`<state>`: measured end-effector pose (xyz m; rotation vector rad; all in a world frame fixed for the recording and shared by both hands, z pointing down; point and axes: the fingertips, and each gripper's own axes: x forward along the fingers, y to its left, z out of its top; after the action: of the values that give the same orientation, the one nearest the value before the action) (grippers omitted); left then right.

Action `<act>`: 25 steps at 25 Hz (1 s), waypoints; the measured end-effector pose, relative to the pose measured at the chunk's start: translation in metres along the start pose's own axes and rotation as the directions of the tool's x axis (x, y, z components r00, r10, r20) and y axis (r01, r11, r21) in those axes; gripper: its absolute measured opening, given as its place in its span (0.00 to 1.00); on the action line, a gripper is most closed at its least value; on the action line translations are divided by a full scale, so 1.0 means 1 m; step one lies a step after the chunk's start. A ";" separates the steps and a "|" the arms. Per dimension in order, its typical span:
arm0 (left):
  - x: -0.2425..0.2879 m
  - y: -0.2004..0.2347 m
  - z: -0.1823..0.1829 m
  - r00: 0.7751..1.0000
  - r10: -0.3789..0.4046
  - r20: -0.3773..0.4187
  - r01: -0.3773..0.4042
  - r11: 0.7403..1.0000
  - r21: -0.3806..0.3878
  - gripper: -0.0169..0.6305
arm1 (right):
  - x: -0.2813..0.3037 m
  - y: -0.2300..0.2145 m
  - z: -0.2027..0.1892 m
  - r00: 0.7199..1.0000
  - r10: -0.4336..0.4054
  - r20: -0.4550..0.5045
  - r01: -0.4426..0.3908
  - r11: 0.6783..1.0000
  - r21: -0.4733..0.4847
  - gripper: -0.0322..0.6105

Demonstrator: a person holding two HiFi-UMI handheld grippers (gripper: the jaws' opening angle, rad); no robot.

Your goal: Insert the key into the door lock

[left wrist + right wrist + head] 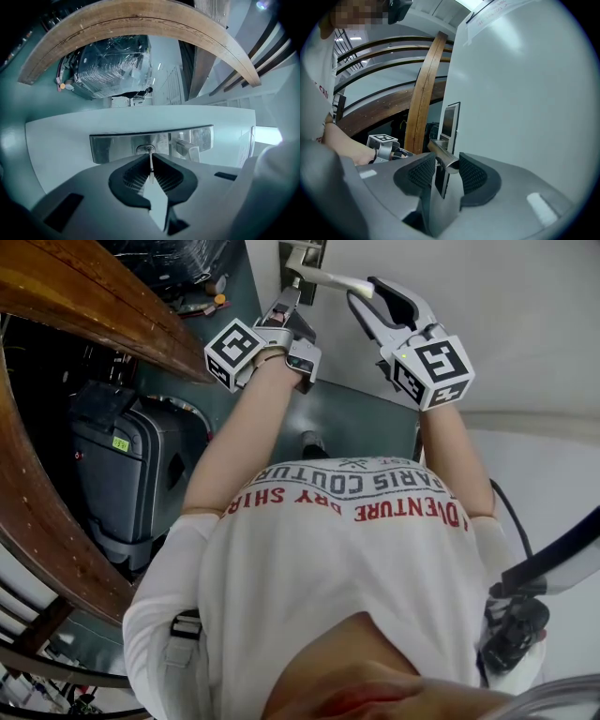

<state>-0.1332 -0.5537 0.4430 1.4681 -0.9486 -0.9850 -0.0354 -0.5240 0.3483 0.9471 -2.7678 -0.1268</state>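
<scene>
A silver lock plate (112,146) with a round keyhole (146,149) sits on the white door (61,140). My left gripper (150,160) is shut on a thin key (151,168). The key points straight at the keyhole and its tip reaches it; how deep it sits I cannot tell. In the head view the left gripper (284,313) is right under the lock plate (302,257). My right gripper (368,294) is closed around the free end of the metal door handle (328,279). The handle (440,151) lies between the ribbed pads (423,172) of the right gripper (443,165).
A curved wooden railing (84,306) runs along the left, with a dark suitcase (122,474) beneath it. A plastic-wrapped bundle (112,65) stands beyond the door edge. The person's white-shirted torso (347,559) fills the lower head view.
</scene>
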 end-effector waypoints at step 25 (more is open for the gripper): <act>0.019 0.000 0.003 0.999 -0.021 0.031 0.022 0.998 -0.052 0.06 | -0.003 -0.001 0.000 1.000 0.000 -0.006 0.000 1.000 -0.020 0.28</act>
<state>-0.1301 -0.5721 0.4411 1.4260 -0.9239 -1.0425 -0.0326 -0.5235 0.3481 0.9409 -2.7557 -0.1512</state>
